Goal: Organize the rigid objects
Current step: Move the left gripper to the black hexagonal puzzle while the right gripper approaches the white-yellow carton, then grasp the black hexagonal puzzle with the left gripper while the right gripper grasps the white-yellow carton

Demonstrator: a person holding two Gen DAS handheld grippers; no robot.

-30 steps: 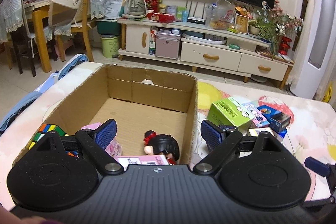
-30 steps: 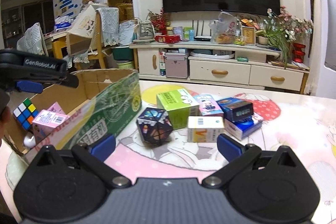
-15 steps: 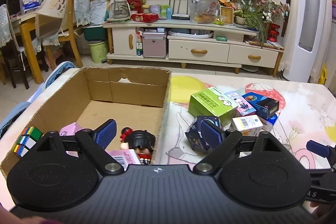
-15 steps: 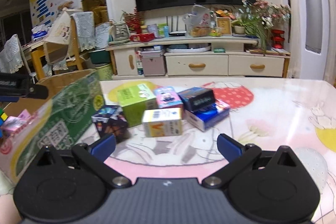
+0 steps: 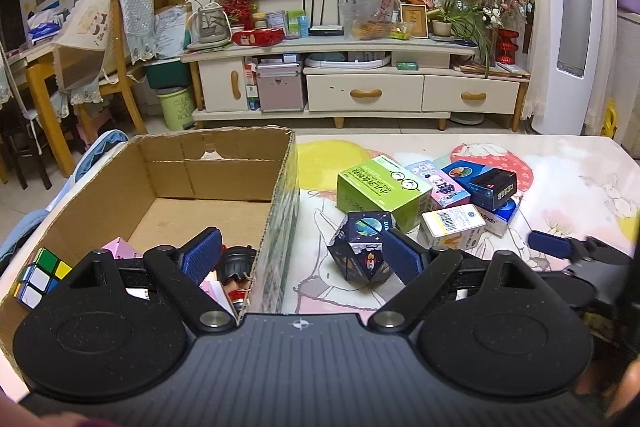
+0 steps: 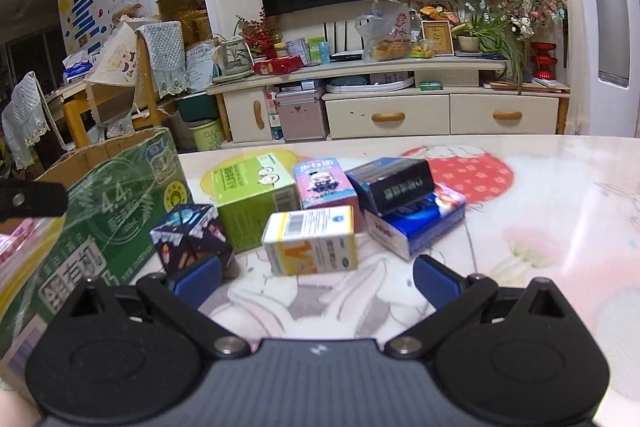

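An open cardboard box (image 5: 224,167) sits on the table's left; inside lie a Rubik's cube (image 5: 38,277), a pink box (image 5: 120,249) and a doll figure (image 5: 238,261). Right of it lie a dark space-print cube (image 5: 362,247), a green box (image 5: 378,187), a white-and-yellow box (image 5: 452,227), a pink carton (image 5: 438,183), and a black box (image 5: 488,183) on a blue pack (image 5: 506,213). My left gripper (image 5: 300,259) is open above the box's right wall. My right gripper (image 6: 316,279) is open and empty, just short of the white-and-yellow box (image 6: 312,245).
The table (image 6: 540,227) has a cartoon-print cover and stretches to the right. The box's green printed side (image 6: 104,223) stands at the left of the right wrist view. A TV cabinet (image 5: 360,95), chairs and a desk are beyond the table.
My left gripper has swung right from over the box interior to its right wall. My right gripper has moved right and closer to the white-and-yellow box. Both stay open.
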